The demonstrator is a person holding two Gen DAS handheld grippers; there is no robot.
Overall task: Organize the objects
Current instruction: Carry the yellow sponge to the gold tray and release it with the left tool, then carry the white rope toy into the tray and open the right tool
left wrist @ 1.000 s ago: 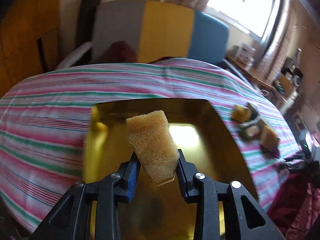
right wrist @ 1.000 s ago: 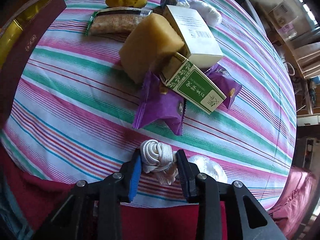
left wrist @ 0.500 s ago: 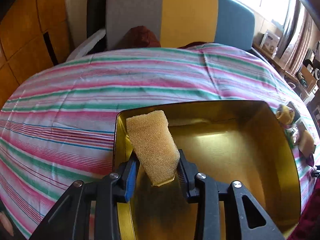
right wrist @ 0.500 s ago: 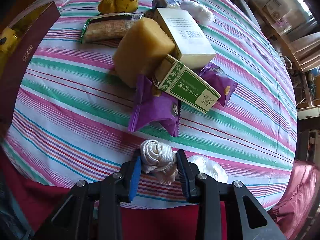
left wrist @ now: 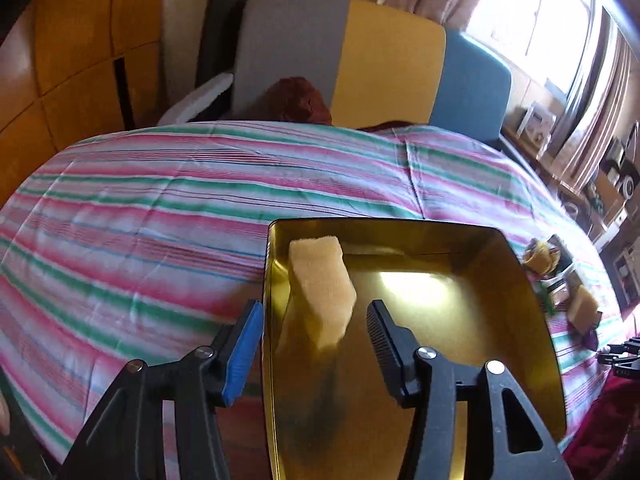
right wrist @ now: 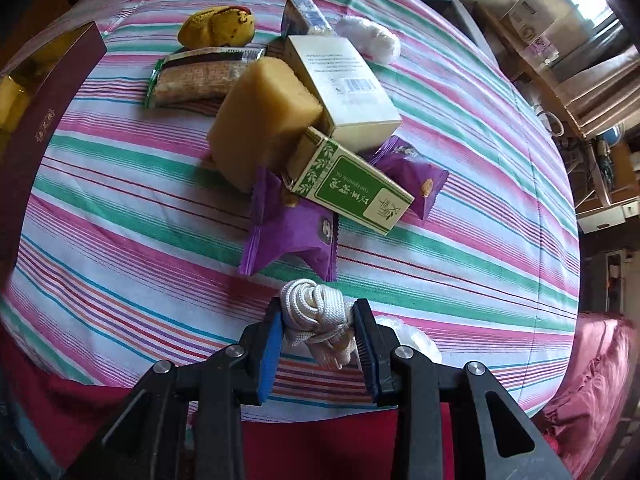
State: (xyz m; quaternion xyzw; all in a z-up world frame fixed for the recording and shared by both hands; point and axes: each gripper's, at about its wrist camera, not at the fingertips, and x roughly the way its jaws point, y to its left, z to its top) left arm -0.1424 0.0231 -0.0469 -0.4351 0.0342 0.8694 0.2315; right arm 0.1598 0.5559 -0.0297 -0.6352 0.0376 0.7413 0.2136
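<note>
Quick count, both cams: 2 yellow sponges, 1 in the gold tray (left wrist: 520,280), i.e. sponge (left wrist: 322,286), and 1 in the pile (right wrist: 262,120). 2 purple packets (right wrist: 292,232) (right wrist: 416,176). 2 cartons, white (right wrist: 344,88) + green (right wrist: 352,188). 1 rope bundle (right wrist: 316,316). 1 cracker pack (right wrist: 200,76). 1 yellow plush (right wrist: 218,26).

Yellow sponge (left wrist: 322,288) tilted inside gold tray (left wrist: 520,280); white rope bundle (right wrist: 316,320)

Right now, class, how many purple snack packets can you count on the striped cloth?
2. One purple packet lies nearest the camera, below the green box; the other purple packet pokes out behind that box. More could be hidden under the pile.
</note>
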